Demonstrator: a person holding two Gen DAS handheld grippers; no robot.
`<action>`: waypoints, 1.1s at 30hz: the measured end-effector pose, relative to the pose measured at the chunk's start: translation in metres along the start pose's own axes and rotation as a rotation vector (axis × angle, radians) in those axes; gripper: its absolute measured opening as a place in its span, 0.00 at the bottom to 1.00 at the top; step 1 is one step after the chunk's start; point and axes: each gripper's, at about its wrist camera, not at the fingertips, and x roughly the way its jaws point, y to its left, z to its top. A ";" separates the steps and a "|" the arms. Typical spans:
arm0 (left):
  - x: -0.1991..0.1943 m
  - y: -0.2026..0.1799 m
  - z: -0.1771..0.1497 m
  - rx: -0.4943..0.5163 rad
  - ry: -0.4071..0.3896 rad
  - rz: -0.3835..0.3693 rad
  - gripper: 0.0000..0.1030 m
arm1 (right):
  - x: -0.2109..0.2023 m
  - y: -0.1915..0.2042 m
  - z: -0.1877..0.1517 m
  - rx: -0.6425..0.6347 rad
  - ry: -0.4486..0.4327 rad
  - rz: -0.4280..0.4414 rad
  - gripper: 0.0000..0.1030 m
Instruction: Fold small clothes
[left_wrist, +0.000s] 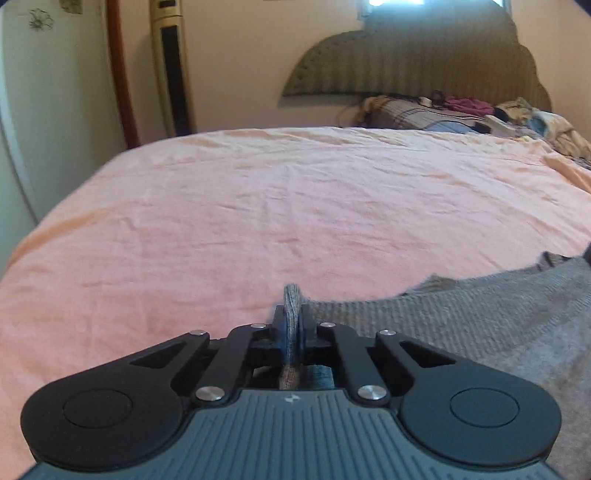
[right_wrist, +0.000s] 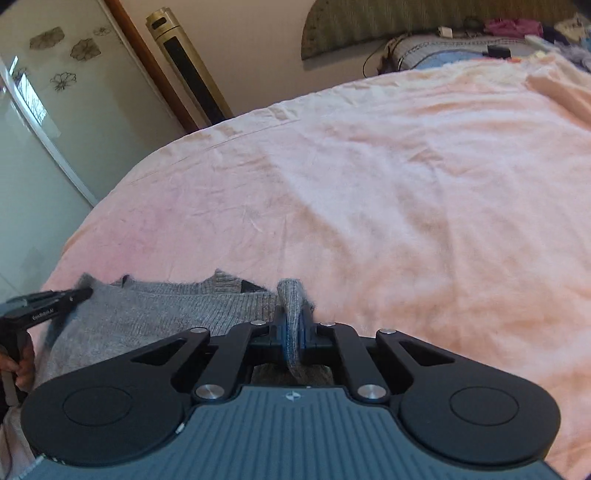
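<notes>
A grey knit garment (left_wrist: 480, 325) lies on the pink bedsheet (left_wrist: 280, 206) at the near edge of the bed. My left gripper (left_wrist: 292, 321) is shut on a pinched fold of its left edge, which sticks up between the jaws. My right gripper (right_wrist: 293, 317) is shut on a fold of the garment's (right_wrist: 159, 314) right edge. In the right wrist view the left gripper (right_wrist: 48, 306) shows at the far left, at the garment's other end. The cloth stretches between the two grippers, just above or on the sheet.
The pink sheet (right_wrist: 388, 192) covers the bed ahead. A pile of clothes and a pillow (left_wrist: 461, 110) lies at the headboard (left_wrist: 424, 62). A tall gold tower fan (left_wrist: 173, 66) and a wardrobe door (right_wrist: 48, 110) stand to the left of the bed.
</notes>
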 end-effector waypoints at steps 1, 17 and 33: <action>0.003 0.009 -0.001 -0.030 0.013 -0.001 0.05 | -0.006 -0.008 0.001 0.029 -0.040 -0.011 0.09; -0.021 -0.039 0.016 0.064 -0.130 0.043 0.91 | 0.002 0.063 -0.014 -0.134 -0.089 -0.071 0.77; 0.022 -0.017 0.004 -0.098 0.056 -0.027 0.93 | 0.034 0.062 -0.028 -0.242 -0.063 -0.176 0.91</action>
